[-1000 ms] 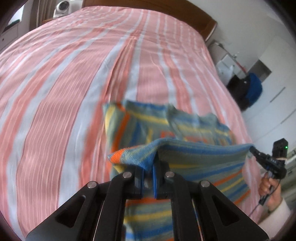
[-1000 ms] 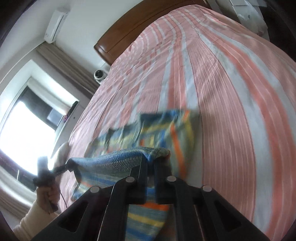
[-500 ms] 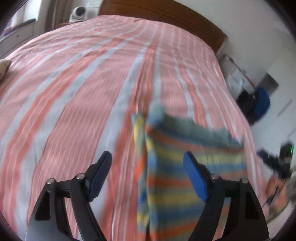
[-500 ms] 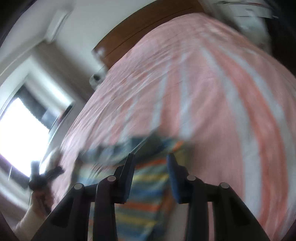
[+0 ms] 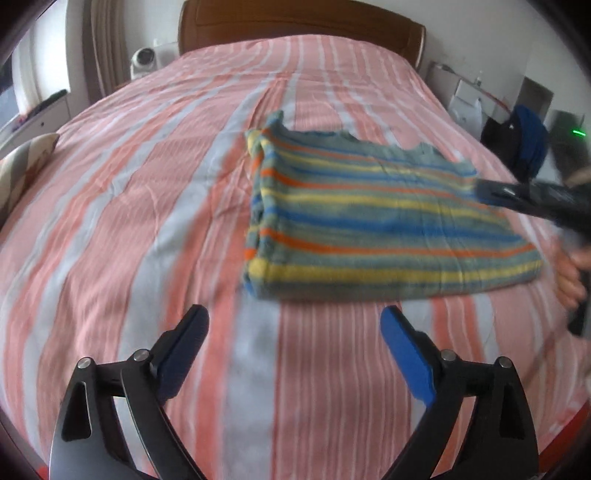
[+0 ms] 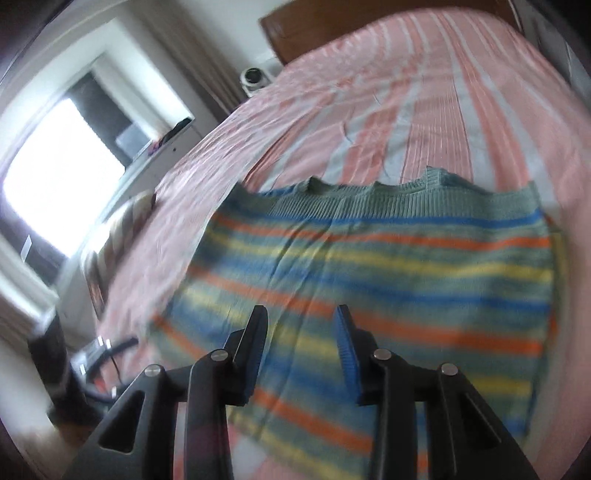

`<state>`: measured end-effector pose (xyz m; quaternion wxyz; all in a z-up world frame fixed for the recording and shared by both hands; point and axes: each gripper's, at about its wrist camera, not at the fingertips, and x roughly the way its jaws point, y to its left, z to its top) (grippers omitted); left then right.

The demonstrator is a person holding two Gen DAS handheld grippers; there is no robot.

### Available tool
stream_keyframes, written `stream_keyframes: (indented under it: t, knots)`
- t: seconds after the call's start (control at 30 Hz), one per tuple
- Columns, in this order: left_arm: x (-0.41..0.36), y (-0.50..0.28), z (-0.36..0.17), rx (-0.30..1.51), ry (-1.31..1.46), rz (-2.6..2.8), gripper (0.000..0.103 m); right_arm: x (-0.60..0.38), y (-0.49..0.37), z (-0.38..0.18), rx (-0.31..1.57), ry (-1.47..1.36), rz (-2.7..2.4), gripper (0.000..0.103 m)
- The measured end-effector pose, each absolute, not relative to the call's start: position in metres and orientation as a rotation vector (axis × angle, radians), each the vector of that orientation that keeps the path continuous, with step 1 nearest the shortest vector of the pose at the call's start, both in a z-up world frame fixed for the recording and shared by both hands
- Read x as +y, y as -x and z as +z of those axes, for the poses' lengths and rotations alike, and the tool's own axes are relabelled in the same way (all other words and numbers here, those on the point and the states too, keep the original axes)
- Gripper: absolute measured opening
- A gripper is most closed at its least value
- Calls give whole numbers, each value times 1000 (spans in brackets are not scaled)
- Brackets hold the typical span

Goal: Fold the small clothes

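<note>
A small knit sweater (image 5: 369, 221) with blue, yellow, orange and grey-green stripes lies folded flat on the pink-and-white striped bed (image 5: 110, 221). My left gripper (image 5: 293, 312) hovers over bare sheet just in front of its near edge. Its jaws are opening wide with nothing between them. My right gripper (image 6: 301, 312) hangs over the sweater (image 6: 369, 277), its jaws apart and nothing pinched. In the left wrist view the right gripper's fingers (image 5: 535, 197) show blurred at the sweater's right edge, with a person's hand (image 5: 569, 280) below them.
A wooden headboard (image 5: 295, 22) closes the far end of the bed. A patterned pillow (image 5: 22, 166) lies at the left edge, and a small camera (image 5: 144, 61) stands behind it. A dark and blue bag (image 5: 524, 140) sits beyond the right side. A bright window (image 6: 55, 177) lies past the bedside.
Both grippers were shut on the sweater's lifted edge. They have let go, opened and pulled back toward the near side. The sweater now lies flat, folded over itself.
</note>
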<state>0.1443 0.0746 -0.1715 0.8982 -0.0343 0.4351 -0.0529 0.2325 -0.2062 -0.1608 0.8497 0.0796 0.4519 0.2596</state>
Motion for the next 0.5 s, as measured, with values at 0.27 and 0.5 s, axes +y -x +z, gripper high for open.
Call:
stream_keyframes:
  t: [0.27, 0.5]
  knots:
    - [46, -132, -193, 869, 10, -121, 97, -274, -107, -160, 768, 9, 298, 69]
    - [38, -130, -211, 833, -25, -115, 103, -352, -60, -205, 738, -57, 11, 71]
